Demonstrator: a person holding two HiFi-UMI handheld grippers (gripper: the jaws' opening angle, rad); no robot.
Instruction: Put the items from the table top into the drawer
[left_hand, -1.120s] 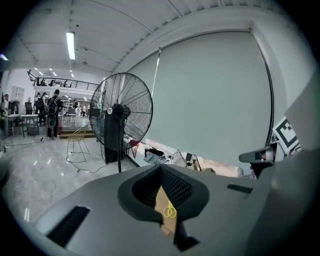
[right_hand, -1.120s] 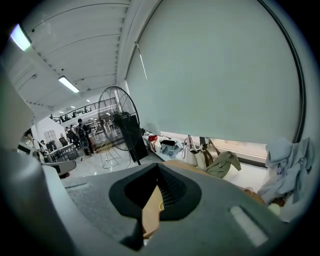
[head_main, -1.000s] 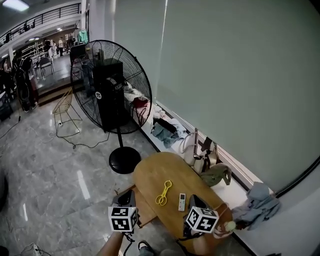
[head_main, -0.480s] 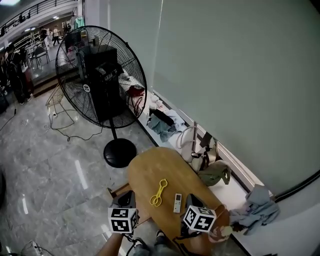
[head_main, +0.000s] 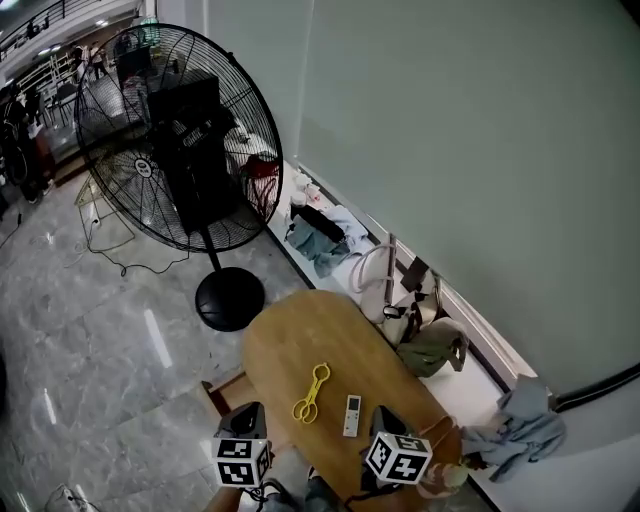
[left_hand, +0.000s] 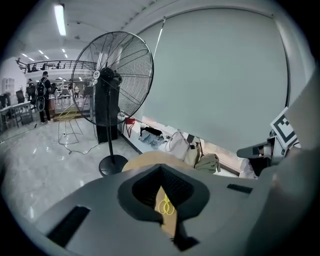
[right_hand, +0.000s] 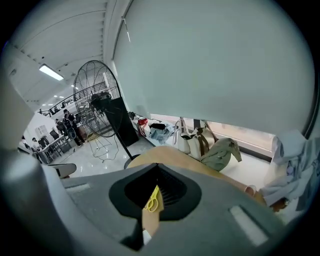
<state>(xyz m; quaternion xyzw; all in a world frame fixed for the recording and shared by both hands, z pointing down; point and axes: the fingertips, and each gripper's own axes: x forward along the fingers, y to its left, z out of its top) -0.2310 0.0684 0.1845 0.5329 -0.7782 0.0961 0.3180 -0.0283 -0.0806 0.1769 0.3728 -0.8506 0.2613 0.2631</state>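
Two items lie on the oval wooden table (head_main: 300, 340): yellow scissors (head_main: 311, 392) and, just to their right, a small white remote (head_main: 351, 415). My left gripper (head_main: 249, 420) hovers at the table's near left edge and is shut with nothing in it. Over the near right end of the table is my right gripper (head_main: 386, 422), whose jaws look shut and empty too. In the left gripper view, the scissors (left_hand: 165, 205) and a strip of table (left_hand: 145, 161) show through the gripper (left_hand: 161, 172). The right gripper view shows the scissors (right_hand: 153, 200) the same way.
A brown wooden piece (head_main: 213, 393) juts out low at the table's left. A large standing fan (head_main: 180, 150) with a round base (head_main: 229, 300) stands beyond the table. Bags (head_main: 400, 300), a green bag (head_main: 437, 350) and blue cloth (head_main: 520, 430) lie along the wall at right.
Both grippers have sunk toward the bottom of the head view. The view has shifted, so the table, scissors and remote now sit lower and further left. Neither item has moved on the table.
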